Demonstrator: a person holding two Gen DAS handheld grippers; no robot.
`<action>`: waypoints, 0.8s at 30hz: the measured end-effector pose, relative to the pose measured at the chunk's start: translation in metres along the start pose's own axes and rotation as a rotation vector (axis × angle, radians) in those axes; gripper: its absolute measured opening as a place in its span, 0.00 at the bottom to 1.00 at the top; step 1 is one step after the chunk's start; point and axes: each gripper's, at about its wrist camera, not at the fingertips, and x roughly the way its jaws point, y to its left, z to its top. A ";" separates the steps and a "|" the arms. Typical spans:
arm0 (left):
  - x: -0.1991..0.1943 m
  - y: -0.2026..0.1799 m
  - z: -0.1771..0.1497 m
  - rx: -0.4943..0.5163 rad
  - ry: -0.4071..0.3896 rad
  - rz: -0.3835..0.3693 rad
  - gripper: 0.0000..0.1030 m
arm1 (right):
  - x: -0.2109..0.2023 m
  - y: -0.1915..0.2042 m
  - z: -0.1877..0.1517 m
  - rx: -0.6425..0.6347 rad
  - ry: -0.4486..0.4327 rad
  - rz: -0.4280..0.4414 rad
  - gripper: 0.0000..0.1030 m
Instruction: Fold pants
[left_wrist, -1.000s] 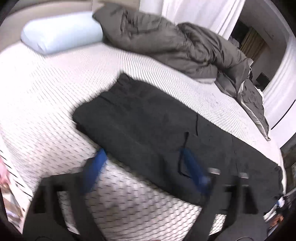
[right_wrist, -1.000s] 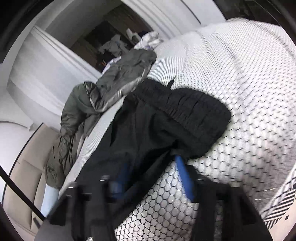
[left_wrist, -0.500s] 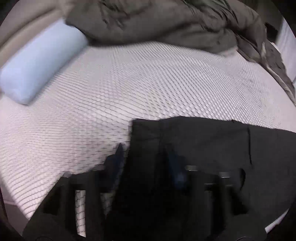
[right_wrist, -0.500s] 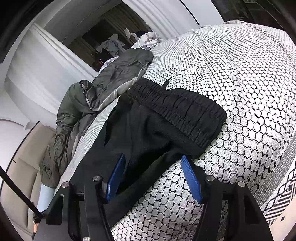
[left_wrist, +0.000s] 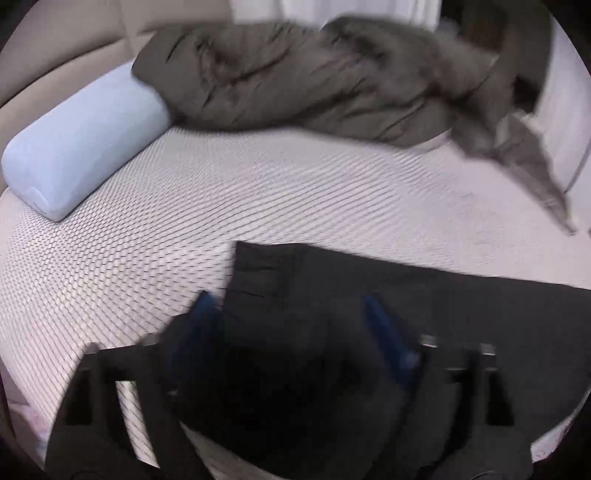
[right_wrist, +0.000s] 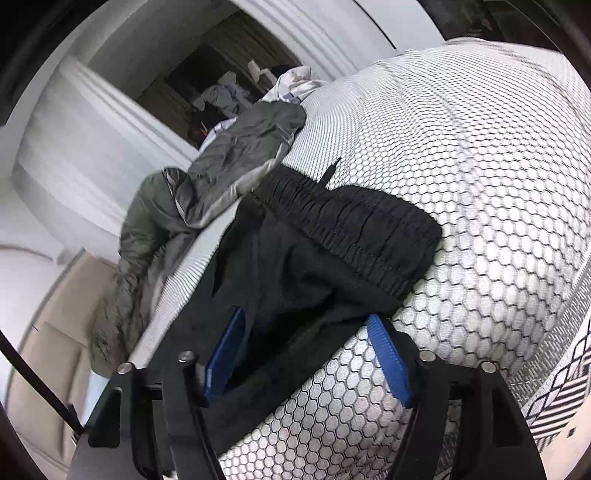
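Black pants lie across the white honeycomb-patterned bed. My left gripper hovers over one end of them, its blue pads far apart and opening. Dark fabric lies bunched between them, blurred. In the right wrist view the pants show their gathered elastic waistband with a drawstring tip. My right gripper sits at the near edge just short of the waistband. Its jaws are opening, with a fold of fabric between the blue pads and not squeezed.
A light blue bolster pillow lies at the left by the beige headboard. A crumpled grey-brown duvet runs along the far side of the bed and shows as the duvet beside the waistband. The mattress edge drops off at the right.
My left gripper swept across the pants from their front edge, narrowed on the fabric midway, then spread wide again. The right gripper stayed put and its pads moved further apart.
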 end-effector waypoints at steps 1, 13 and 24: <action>-0.012 -0.014 -0.006 0.015 -0.017 -0.032 0.91 | -0.002 -0.003 0.001 0.015 -0.004 0.016 0.72; -0.050 -0.238 -0.114 0.264 0.022 -0.368 0.99 | -0.002 -0.010 0.003 0.030 0.044 0.028 0.64; -0.094 -0.423 -0.214 0.592 0.098 -0.645 0.99 | 0.001 -0.053 0.030 0.216 0.016 0.141 0.69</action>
